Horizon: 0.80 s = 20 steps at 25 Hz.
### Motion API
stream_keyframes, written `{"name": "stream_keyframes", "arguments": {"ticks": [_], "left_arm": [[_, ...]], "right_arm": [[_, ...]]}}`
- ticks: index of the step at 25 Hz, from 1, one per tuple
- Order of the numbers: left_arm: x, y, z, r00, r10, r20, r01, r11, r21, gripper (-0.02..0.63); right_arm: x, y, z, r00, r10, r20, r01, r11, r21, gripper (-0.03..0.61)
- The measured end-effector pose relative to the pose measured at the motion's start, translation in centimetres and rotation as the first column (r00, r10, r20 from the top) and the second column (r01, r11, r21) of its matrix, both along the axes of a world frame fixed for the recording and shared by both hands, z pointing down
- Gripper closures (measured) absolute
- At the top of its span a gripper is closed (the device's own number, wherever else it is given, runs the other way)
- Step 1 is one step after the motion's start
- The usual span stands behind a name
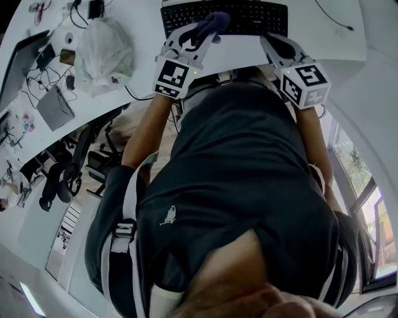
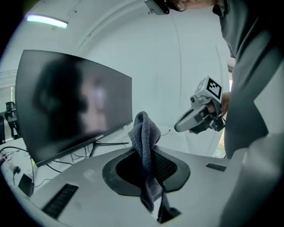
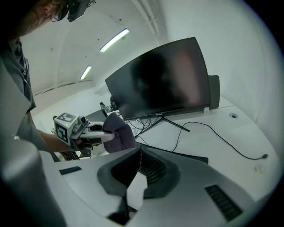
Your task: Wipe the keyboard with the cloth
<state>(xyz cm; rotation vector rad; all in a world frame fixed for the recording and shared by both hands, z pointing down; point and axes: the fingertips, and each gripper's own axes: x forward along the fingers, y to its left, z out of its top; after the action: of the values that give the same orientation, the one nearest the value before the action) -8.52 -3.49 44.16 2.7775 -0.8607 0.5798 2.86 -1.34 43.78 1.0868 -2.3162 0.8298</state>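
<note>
Two grippers are up in front of you, each with its marker cube, out over the near edge of the white desk [image 1: 329, 43]. Your left gripper [image 1: 198, 34] is clamped on the one cloth in play, a dark grey-blue terry cloth [image 2: 146, 146]. It stands up from the jaws in a folded hump, with a tail hanging down between them. From the head view the cloth sits over the near left part of the keyboard. Whether it touches the keys, I cannot tell.

Your right gripper [image 1: 273, 42] has its jaws apart with nothing between them, only bare desk showing through the gap. It sits at the keyboard's near right corner.

One flat black keyboard [image 1: 249, 15] lies just beyond both grippers. Off to the left is one crumpled white plastic bag [image 1: 102, 53], its contents impossible to make out. Farthest back stands one wide black curved monitor [image 3: 164, 80], screen dark. A thin black cable [image 3: 222, 142] trails across the desk on the right.
</note>
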Motion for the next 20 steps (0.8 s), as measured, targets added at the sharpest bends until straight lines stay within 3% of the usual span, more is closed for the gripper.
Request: {"name": "stream_keyframes", "arguments": {"ticks": [8,11,16,20], "left_arm": [[-7.9,-0.7,-2.8,0.992,-0.122,-0.025,0.124,0.99,0.069,0.571],[-10.1,-0.3,-3.8,0.987,-0.158,-0.039,0.16,0.984,0.079,0.571],[-11.9,0.5,-4.6,0.981,-0.186,-0.047,0.19,0.976,0.103,0.571],[-12.3,0.8,-5.0,0.98,-0.194,-0.053,0.199,0.973,0.12,0.571]], "right_arm": [[-4.0,0.3,-1.4,0.998,-0.056,-0.041,0.058,0.997,0.049,0.568],[-5.2,0.4,-2.9,0.996,-0.075,-0.057,0.081,0.991,0.106,0.568],[-8.6,1.4,-5.1,0.974,-0.196,-0.116,0.218,0.95,0.222,0.569],[-9.7,1.4,-5.5,0.968,-0.22,-0.121,0.244,0.938,0.246,0.569]]}}
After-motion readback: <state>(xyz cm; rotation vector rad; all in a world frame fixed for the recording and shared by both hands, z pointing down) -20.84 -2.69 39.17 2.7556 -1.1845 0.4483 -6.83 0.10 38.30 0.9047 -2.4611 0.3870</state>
